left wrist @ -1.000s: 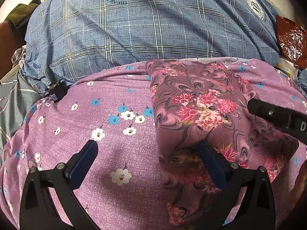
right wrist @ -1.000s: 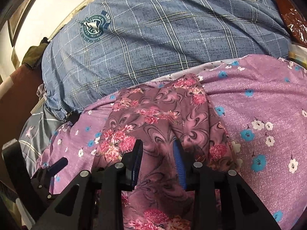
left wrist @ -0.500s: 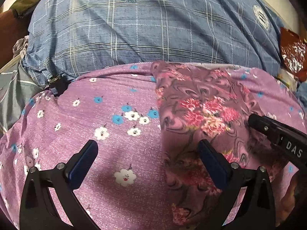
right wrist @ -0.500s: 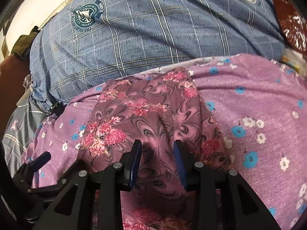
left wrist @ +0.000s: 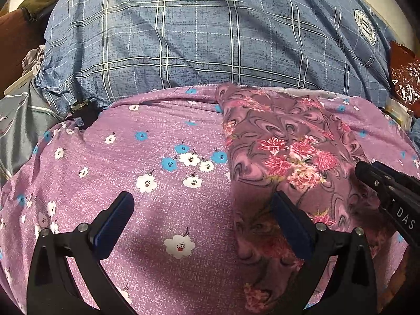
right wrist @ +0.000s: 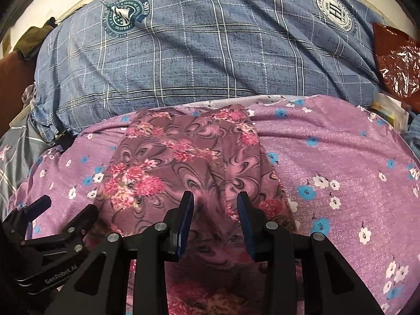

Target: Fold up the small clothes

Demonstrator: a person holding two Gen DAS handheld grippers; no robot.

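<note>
Since a second ago both of your views have tipped slightly; the garment has kept its place.

Left wrist view: your left gripper (left wrist: pixel 200 220) stands wide apart, empty, its right finger over the edge of the mauve swirl-and-rose patterned garment (left wrist: pixel 286 155), which lies from 12 to 5 o'clock on the purple flowered bedsheet (left wrist: pixel 147 157).

Right wrist view: your right gripper (right wrist: pixel 215 212) is partly parted above the garment's near end at 6 o'clock; I cannot tell whether it pinches cloth. The blue checked pillow (right wrist: pixel 204 52) fills 12 o'clock.

The garment looks folded lengthwise into a strip already; the crosswise fold appears left to do.
</note>
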